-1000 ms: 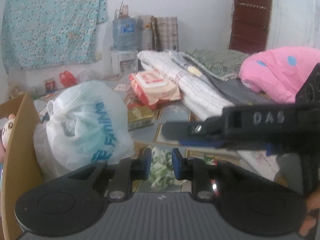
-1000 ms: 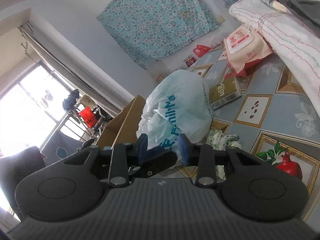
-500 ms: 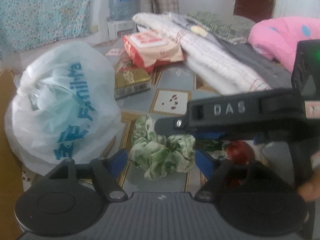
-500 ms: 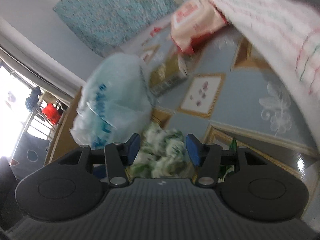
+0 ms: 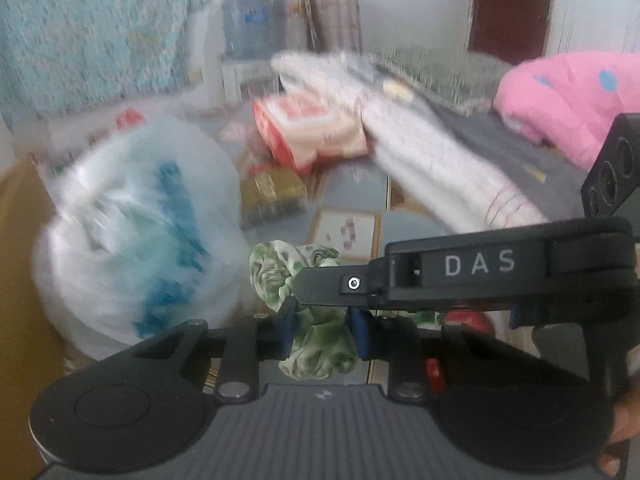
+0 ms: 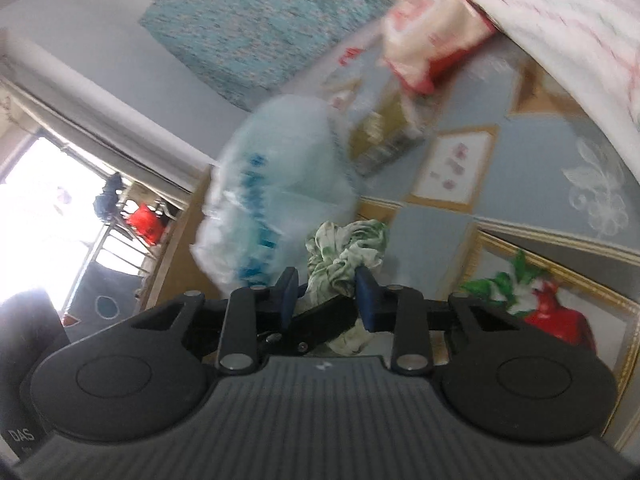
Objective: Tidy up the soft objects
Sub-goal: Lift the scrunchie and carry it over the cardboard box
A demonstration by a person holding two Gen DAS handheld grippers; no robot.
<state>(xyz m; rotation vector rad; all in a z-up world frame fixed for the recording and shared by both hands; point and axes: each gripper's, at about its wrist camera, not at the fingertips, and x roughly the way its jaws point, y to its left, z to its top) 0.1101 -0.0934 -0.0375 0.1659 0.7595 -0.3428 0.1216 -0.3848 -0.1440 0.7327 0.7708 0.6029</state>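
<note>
Green-and-white scrunchie (image 5: 316, 336) beside the plastic bag (image 5: 136, 232) is being clamped by both closing tongs, left (image 5: 323, 332) and right (image 6: 329, 294), seemingly for lifting next.

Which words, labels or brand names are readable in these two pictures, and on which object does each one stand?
"DAS": white letters on the right gripper, seen side-on from the left wrist.
"DAS": small, on black gear at the lower left corner of the right wrist view.
Blue print on the white plastic bag: too blurred to read.
Red and white pack: print too blurred.
Olive box: print too blurred.
</note>
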